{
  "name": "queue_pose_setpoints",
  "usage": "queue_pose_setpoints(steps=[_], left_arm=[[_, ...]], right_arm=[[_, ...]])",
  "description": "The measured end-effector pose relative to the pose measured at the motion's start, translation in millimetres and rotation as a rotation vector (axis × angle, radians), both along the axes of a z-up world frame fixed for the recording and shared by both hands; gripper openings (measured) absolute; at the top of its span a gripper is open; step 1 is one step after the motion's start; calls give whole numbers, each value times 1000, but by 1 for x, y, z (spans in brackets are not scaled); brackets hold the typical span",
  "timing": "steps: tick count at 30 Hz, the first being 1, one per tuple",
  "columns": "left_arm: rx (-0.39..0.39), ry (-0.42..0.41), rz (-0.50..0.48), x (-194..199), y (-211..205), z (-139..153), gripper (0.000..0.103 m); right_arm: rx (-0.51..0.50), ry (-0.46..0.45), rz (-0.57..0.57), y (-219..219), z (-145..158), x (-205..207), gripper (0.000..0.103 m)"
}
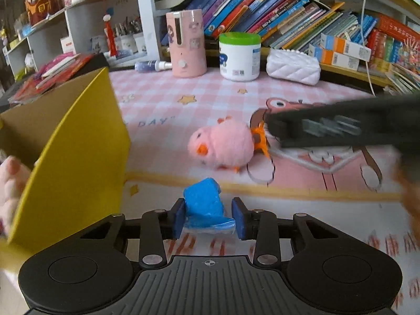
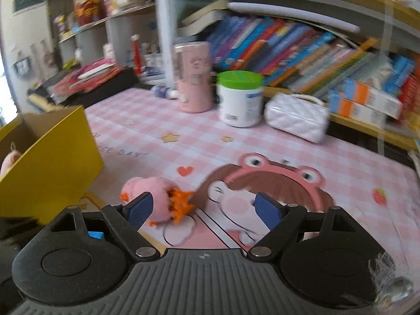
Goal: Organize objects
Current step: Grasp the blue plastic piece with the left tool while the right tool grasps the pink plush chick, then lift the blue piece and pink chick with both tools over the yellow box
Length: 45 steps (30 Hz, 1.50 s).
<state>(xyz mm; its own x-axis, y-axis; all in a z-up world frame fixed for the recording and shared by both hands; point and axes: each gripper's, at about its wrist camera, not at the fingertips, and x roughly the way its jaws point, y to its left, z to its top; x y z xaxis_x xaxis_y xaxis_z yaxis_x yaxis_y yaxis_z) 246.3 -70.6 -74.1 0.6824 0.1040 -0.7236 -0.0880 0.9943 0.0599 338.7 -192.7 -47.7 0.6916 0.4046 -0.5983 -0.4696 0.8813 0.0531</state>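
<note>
A blue packet (image 1: 206, 206) sits between the pads of my left gripper (image 1: 209, 219); the left pad touches it, the right pad stands a little off. A pink plush chick (image 1: 223, 144) with orange feet lies on the pink mat ahead; it also shows in the right wrist view (image 2: 155, 197). My right gripper (image 2: 204, 210) is open and empty just right of the chick, its left pad (image 2: 140, 207) in front of it. It shows blurred in the left wrist view (image 1: 341, 128). A yellow cardboard box (image 1: 76, 157) stands at left with a pink plush (image 1: 10, 183) inside.
At the mat's back stand a pink tumbler (image 1: 187, 43), a white jar with green lid (image 1: 240, 56), a white quilted bag (image 1: 292, 67) and a small spray bottle (image 1: 152, 65). Shelves of books (image 1: 275, 15) rise behind. Red folders (image 1: 55, 71) lie at back left.
</note>
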Motion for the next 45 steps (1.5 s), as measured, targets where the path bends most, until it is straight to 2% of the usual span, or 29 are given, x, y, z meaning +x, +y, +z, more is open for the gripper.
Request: queue_pose_setpoints(steps=[4,7,9,11,12,13,17,23,28,34,40,45], left_arm=[[-34,32,1,-18,9,3,35],[-47,22,4,-26,14,8,35],[-54,8,7,-31,16,12,35],[-55,-3,8,-35,18,15,35],[-55,-7,9,-37,18,17,35],[-56,-9,11,-39,19,17,35],[-63,-16,17,-45,23,19,35],[-93,-65,-3,-52,28,28,35],[-120,-116,-58,-60,31,37,35],[-146,-168,-111,-81,42,47,35],[-162,-193,-121,-114,65,53,35],[-168,-199,-95,-140,93,56,35]], right_arm=[[-88,-30,168,30,-12,17,84],[-176,-41,325,55,-23,26,84],[-228,-37,390,68,-31,30,84],[-271,-17,428,78,-39,34,75],[-292,-7,431,82,-44,36,66],[-302,-1,429,83,-47,38,64],[-258,27,379,80,-47,42,59],[-141,69,196,51,-23,24,59],[-58,67,35,17,5,-14,59],[-24,70,-132,-10,25,-73,59],[-12,95,-245,-3,31,-125,59],[-21,99,-256,20,32,-163,59]])
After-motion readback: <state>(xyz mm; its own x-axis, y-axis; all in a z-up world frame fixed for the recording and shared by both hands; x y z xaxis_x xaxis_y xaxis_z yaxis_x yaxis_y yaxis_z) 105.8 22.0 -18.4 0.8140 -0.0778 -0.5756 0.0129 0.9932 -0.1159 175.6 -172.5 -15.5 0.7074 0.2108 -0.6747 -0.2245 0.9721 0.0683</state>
